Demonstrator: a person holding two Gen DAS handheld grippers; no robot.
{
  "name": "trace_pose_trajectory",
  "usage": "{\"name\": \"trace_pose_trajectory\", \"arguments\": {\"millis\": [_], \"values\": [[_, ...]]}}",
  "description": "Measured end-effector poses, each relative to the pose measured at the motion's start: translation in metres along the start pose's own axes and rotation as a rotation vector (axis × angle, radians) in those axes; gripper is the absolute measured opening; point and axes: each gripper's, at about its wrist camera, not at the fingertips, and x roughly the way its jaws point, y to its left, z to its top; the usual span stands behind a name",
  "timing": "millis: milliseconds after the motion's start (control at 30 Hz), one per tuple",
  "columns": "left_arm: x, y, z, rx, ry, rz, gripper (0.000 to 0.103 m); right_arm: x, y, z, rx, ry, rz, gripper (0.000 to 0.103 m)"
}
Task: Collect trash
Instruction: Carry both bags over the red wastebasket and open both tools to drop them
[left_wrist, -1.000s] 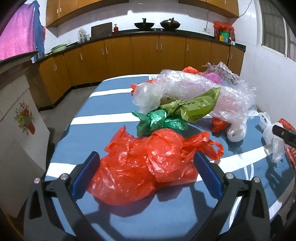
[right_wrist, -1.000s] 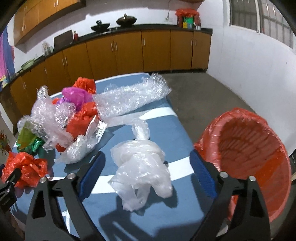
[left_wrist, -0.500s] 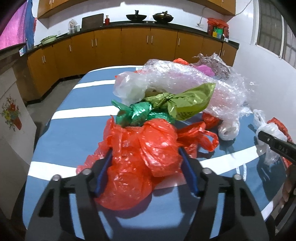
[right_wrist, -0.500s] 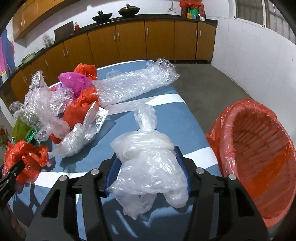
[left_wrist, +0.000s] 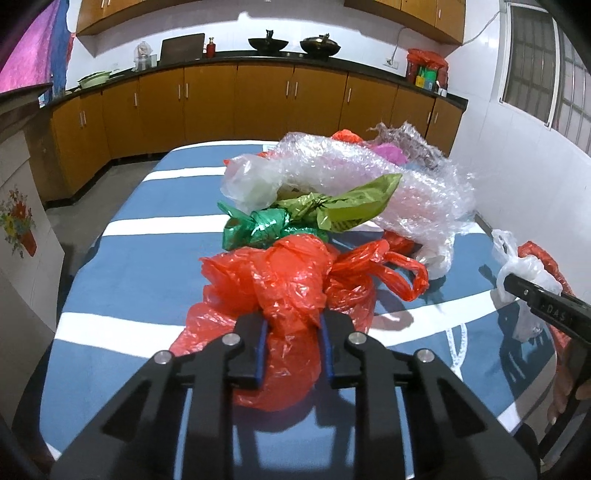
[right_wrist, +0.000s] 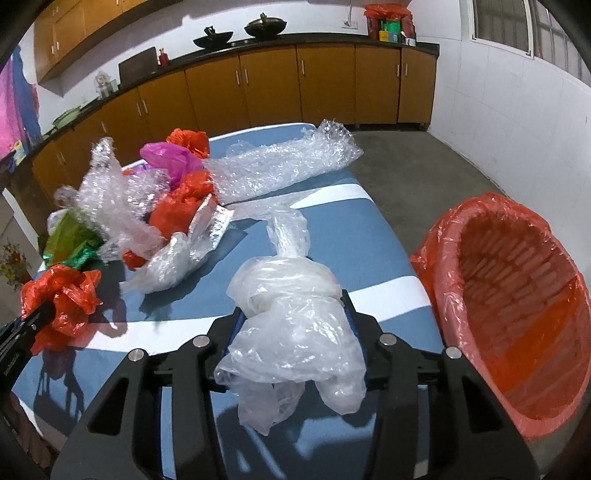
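A crumpled red plastic bag (left_wrist: 280, 280) lies at the near end of the blue striped table (left_wrist: 147, 266). My left gripper (left_wrist: 293, 325) is closing on it, with both blue pads pressed into the bunched plastic. A clear plastic bag (right_wrist: 291, 314) sits near the table's right edge. My right gripper (right_wrist: 291, 314) is closing too, its pads squeezing that bag from both sides. In the right wrist view the red bag (right_wrist: 62, 295) shows at far left. In the left wrist view the clear bag (left_wrist: 524, 273) shows at far right.
A red-lined basket (right_wrist: 517, 306) stands on the floor right of the table. A heap of bubble wrap (left_wrist: 369, 177), green bags (left_wrist: 266, 225), a pink bag (right_wrist: 170, 155) and a foil wrapper (right_wrist: 214, 221) fills the table's middle. Brown cabinets (left_wrist: 258, 99) line the far wall.
Both grippers have gone from wide open around their bags to squeezed tight on them: the left on the red bag, the right on the clear bag. Neither hand has shifted much.
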Motion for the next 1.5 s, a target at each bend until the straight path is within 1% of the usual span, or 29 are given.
{"name": "trace_pose_trajectory", "arguments": {"millis": [100,233,400,533,633,833,933,967,1133,1300,1500], "values": [[-0.016,-0.001,0.000,0.003,-0.022,-0.003,0.023,-0.012,-0.003,0.000,0.006,-0.018,0.015,0.047],[-0.036,-0.007,0.002,0.008,-0.056,-0.027,0.023,-0.031,-0.010,0.002,0.017,-0.050,0.027,0.047],[-0.059,-0.028,0.012,0.031,-0.099,-0.076,0.023,-0.056,-0.023,0.004,0.028,-0.099,0.021,0.047],[-0.069,-0.053,0.022,0.061,-0.121,-0.124,0.023,-0.078,-0.044,0.003,0.036,-0.139,-0.025,0.047],[-0.073,-0.081,0.031,0.093,-0.131,-0.178,0.023,-0.092,-0.066,0.001,0.062,-0.158,-0.068,0.047],[-0.068,-0.142,0.043,0.154,-0.132,-0.272,0.023,-0.115,-0.118,0.001,0.141,-0.183,-0.158,0.047],[-0.063,-0.180,0.048,0.190,-0.127,-0.326,0.023,-0.126,-0.144,0.000,0.179,-0.196,-0.198,0.047],[-0.061,-0.198,0.050,0.211,-0.126,-0.346,0.023,-0.129,-0.152,0.000,0.192,-0.199,-0.209,0.047],[-0.047,-0.256,0.053,0.276,-0.097,-0.425,0.023,-0.137,-0.176,-0.005,0.237,-0.203,-0.238,0.047],[-0.026,-0.308,0.054,0.322,-0.057,-0.485,0.023,-0.139,-0.193,-0.011,0.267,-0.203,-0.251,0.047],[-0.002,-0.334,0.050,0.336,-0.007,-0.520,0.023,-0.137,-0.207,-0.010,0.301,-0.208,-0.251,0.047]]}}
